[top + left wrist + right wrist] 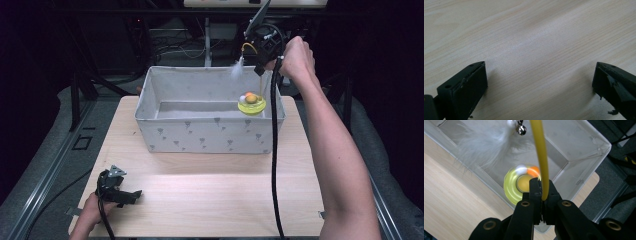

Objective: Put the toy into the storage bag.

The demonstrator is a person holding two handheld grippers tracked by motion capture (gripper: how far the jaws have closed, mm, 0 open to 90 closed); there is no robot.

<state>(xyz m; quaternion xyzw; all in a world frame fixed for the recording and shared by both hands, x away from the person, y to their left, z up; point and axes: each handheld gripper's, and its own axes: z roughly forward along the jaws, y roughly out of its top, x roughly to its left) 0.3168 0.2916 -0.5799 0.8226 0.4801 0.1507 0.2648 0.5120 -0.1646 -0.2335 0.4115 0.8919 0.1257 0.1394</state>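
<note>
A cat toy made of a yellow bendy wand (541, 157), a white feather tuft (486, 142) with a small silver bell (521, 130) and a round yellow-green base (251, 104) is hung over the right end of the grey fabric storage box (200, 137), at about one o'clock from the table's (210, 195) centre. The wand is pinched between the closed jaws of the right gripper (541, 188). At seven o'clock, the left gripper (540, 80) is rested on the pale wooden table, jaws spread wide with nothing between them.

table: light wood (200, 195) | floor: grey (45, 165) | backdrop: dark, cables (175, 47) | light: pooled on tabletop
</note>
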